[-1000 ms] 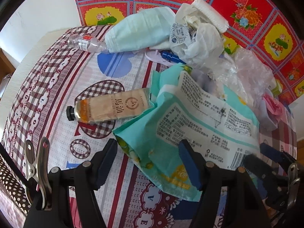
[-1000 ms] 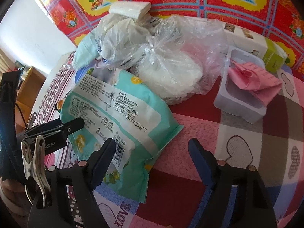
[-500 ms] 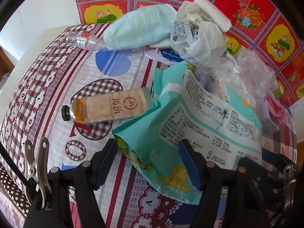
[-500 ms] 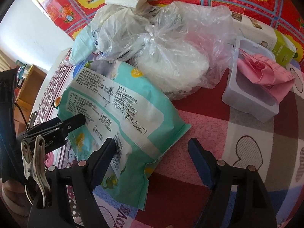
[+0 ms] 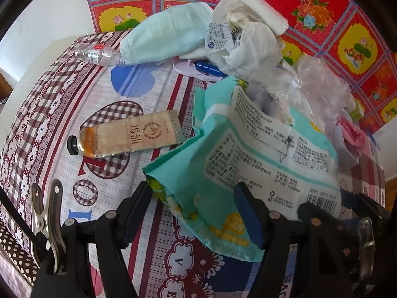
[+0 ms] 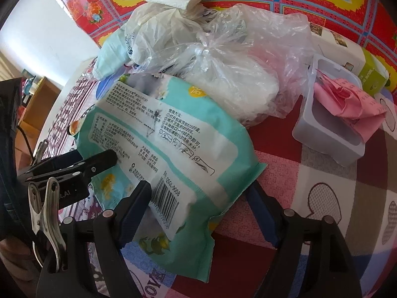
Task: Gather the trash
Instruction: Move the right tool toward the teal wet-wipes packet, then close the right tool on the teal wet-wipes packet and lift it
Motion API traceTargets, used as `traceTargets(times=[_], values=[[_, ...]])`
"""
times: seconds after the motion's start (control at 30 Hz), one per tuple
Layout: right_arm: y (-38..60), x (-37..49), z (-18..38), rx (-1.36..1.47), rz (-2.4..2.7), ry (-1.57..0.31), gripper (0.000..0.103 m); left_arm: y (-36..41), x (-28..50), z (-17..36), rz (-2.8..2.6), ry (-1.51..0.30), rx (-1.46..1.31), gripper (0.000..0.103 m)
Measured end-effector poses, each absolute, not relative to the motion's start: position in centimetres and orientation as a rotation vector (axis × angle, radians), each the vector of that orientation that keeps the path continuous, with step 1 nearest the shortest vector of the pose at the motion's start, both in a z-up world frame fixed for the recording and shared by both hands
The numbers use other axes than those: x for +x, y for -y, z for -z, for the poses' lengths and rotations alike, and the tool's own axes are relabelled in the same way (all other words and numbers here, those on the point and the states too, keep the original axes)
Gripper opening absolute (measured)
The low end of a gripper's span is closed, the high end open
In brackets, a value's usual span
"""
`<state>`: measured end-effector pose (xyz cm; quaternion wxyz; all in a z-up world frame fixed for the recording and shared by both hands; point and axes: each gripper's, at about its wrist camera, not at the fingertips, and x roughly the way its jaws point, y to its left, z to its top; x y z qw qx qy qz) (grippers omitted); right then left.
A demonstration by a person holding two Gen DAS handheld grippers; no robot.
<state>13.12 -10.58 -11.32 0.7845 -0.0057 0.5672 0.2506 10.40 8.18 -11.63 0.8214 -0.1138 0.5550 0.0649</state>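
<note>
Pink paper (image 6: 347,100) crumpled inside white tray (image 6: 322,134), teal wipes pack (image 6: 173,136) between both spread hand-held grippers, neither pinching

Two wrist cameras looked steeply down, close over the desk (image 5: 158,94); both views shared the teal wet-wipe packet (image 5: 248,164) (image 6: 173,134).
</note>
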Motion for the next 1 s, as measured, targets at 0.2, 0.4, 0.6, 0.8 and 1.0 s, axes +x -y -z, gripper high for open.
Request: traceTargets(times=[0.2, 0.4, 0.6, 0.8, 1.0], values=[[11.1, 13.1, 11.3, 0.004, -0.540, -1.240, 0.081, -7.7, 10.3, 11.7, -0.155, -1.165, -0.239, 0.074], [10.9, 13.2, 11.3, -0.003, -0.537, -1.241, 0.081, -7.0, 10.5, 11.8, -0.154, -1.154, -0.225, 0.076], [10.4, 13.2, 11.2, -0.004, -0.517, -1.225, 0.075, -7.0, 10.6, 11.6, -0.157, -1.159, -0.225, 0.075], [11.6, 13.5, 11.2, 0.091, -0.511, -1.221, 0.061, -7.4, 10.2, 11.1, -0.162, -1.163, -0.238, 0.068], [11.8, 12.8, 10.5, 0.106, -0.527, -1.191, 0.037, -7.8, 9.5, 10.4, -0.147, -1.166, -0.255, 0.050]])
